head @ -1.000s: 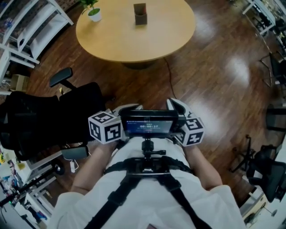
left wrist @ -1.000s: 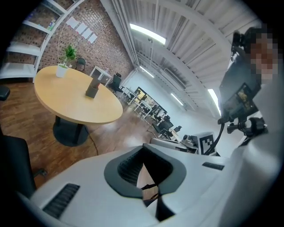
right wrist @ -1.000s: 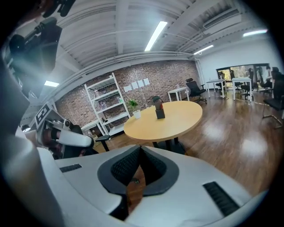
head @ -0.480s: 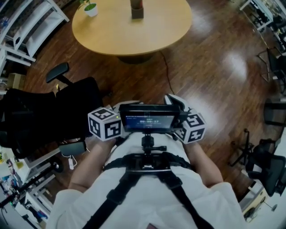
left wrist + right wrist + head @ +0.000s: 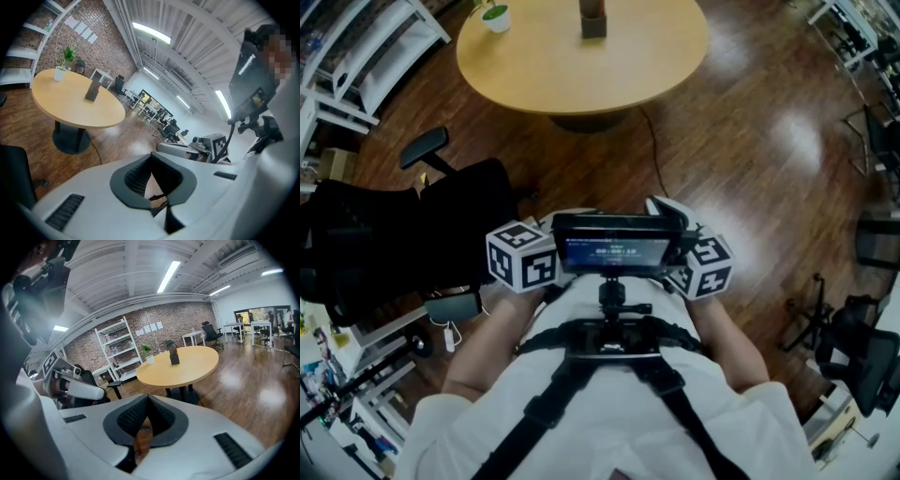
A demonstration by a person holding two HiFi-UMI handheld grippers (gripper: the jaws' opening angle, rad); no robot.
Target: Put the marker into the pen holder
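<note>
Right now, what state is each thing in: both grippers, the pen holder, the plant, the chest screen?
left gripper: shut, nothing between the jaws.
right gripper: shut, nothing between the jaws.
pen holder: upright on the round table, well away from both grippers.
potted plant: upright near the table's edge.
screen: lit.

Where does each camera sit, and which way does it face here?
Head view: on the person's head, steeply down; torso, chest rig, round table ahead.
Left gripper view: rides the left tool, along its shut jaws toward the table.
Right gripper view: rides the right tool, likewise, jaws shut.
All three share the table and pen holder.
</note>
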